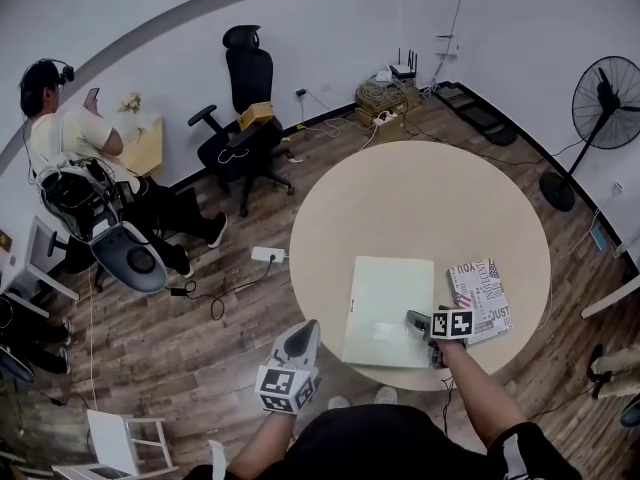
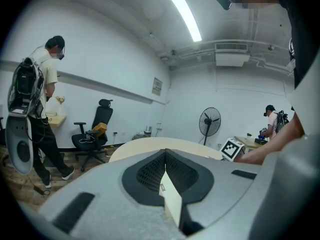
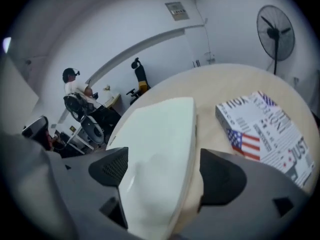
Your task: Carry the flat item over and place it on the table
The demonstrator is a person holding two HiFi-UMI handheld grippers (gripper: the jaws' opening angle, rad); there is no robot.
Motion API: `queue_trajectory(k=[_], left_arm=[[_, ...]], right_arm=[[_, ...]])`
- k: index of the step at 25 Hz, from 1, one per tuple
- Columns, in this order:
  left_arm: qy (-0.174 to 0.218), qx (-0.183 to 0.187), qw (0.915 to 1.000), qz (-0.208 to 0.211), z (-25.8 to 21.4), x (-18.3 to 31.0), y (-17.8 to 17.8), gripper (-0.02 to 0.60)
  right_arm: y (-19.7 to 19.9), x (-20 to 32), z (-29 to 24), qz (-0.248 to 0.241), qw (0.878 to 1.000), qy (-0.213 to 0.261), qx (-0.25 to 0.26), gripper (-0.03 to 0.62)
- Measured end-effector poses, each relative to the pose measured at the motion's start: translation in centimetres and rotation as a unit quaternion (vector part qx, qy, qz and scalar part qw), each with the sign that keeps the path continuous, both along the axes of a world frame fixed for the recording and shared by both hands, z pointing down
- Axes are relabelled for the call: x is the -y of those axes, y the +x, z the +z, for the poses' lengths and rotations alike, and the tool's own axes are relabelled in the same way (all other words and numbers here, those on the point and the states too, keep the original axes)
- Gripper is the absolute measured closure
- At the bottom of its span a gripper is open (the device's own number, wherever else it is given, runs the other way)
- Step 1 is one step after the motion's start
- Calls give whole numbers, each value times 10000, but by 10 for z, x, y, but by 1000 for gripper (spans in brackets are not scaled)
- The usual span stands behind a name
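The flat item [image 1: 388, 308] is a pale green-white slab lying on the round beige table [image 1: 420, 198] near its front edge. My right gripper [image 1: 418, 320] is at the slab's right side, low over the table. In the right gripper view the slab [image 3: 160, 149] lies between the two dark pads [image 3: 222, 176], which stand wide apart, so my right gripper [image 3: 165, 171] is open. My left gripper [image 1: 298, 340] hangs off the table to the left, above the wood floor. In its own view my left gripper [image 2: 165, 159] has its pads together, with a thin cream strip in the seam.
A printed box with a flag pattern [image 1: 480, 298] lies right of the slab, also in the right gripper view [image 3: 265, 129]. Around the table: a black office chair [image 1: 245, 118], a seated person [image 1: 70, 138], a standing fan [image 1: 600, 108], a power strip [image 1: 268, 255], a white stool [image 1: 125, 443].
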State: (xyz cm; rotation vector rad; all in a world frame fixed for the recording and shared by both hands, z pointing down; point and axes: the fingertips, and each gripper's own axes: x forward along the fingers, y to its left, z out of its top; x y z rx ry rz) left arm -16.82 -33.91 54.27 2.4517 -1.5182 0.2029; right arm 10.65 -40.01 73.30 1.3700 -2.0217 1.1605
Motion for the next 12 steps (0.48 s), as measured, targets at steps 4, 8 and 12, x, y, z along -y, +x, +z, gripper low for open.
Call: queue_trajectory(k=[4, 8, 12], left_arm=[[31, -53, 10000, -16, -4, 4, -1, 577], [138, -130, 9998, -3, -17, 17, -1, 577], [277, 33, 9994, 181, -25, 15, 8, 577]], right_arm=[[-9, 8, -77, -355, 9916, 1228, -173, 186], [-19, 14, -156, -505, 9723, 2244, -416, 187], [-24, 3, -209, -516, 9519, 2929, -737, 234]])
